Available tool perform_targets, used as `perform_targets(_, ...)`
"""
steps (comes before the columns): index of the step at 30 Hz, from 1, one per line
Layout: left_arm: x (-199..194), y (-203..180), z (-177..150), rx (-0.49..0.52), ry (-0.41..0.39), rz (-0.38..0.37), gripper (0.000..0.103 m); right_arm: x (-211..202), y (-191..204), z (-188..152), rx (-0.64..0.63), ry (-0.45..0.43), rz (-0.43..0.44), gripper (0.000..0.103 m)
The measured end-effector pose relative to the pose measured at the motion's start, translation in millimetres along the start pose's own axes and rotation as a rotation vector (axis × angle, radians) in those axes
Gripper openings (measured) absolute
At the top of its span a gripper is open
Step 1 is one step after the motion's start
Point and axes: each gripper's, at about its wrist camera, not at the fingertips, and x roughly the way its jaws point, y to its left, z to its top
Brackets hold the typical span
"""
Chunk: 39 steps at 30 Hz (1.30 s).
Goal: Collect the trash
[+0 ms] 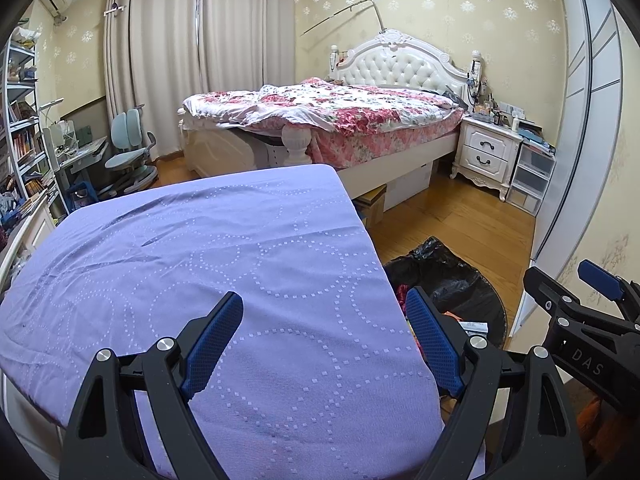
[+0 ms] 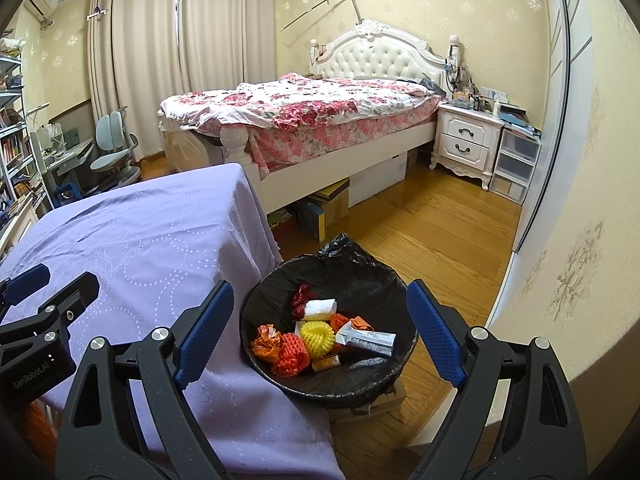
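A round bin lined with a black bag (image 2: 372,276) stands on the floor beside the purple-clothed table (image 2: 152,248). Inside lie several pieces of trash: a yellow foam net (image 2: 317,335), an orange foam net (image 2: 292,354), a crumpled orange wrapper (image 2: 265,342), a white wad (image 2: 320,307), a red cord (image 2: 301,298), a white tube package (image 2: 366,340). My right gripper (image 2: 320,334) hangs open above the bin, nothing between its pads. My left gripper (image 1: 324,340) is open over the table's right edge, empty. In the left wrist view the bin (image 1: 452,280) is partly hidden behind the table.
A bed with a floral quilt (image 2: 312,116) fills the far side, with boxes under it (image 2: 328,208). A white nightstand (image 2: 468,144) and clear drawers (image 2: 514,164) stand at the right wall. Desk, chair (image 2: 112,152) and bookshelf (image 2: 16,152) are at the left. Wooden floor lies between.
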Motion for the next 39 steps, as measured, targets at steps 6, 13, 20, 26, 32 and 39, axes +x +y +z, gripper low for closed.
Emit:
perform_targets(6,0.0,-0.4,0.1,0.0,0.0,0.0,0.083,-0.1,-0.2,-0.1,0.0,0.0,0.0,0.086)
perform_targets(13,0.4,-0.6,0.8,0.0,0.0,0.0,0.083,1.4,-0.4,0.5,0.0,0.0,0.0,0.086)
perform_targets(20,0.4,-0.6,1.0,0.0,0.0,0.0,0.083,0.7,-0.2,0.3,-0.001,0.0,0.0,0.086)
perform_targets(26,-0.2,0.2,0.7,-0.005,-0.002,-0.001,0.083,0.7,-0.1,0.4,0.0,0.0,0.0,0.086)
perform_targets(32,-2.7,1.6,-2.7,-0.006,-0.005,0.003,0.083,1.6,-0.2,0.7,-0.002,0.001,0.0,0.086)
perform_targets(39,-2.5,0.9,-2.8,-0.005,-0.009,-0.003,0.083,0.3,0.6,0.3,-0.001,0.0,-0.001,0.086)
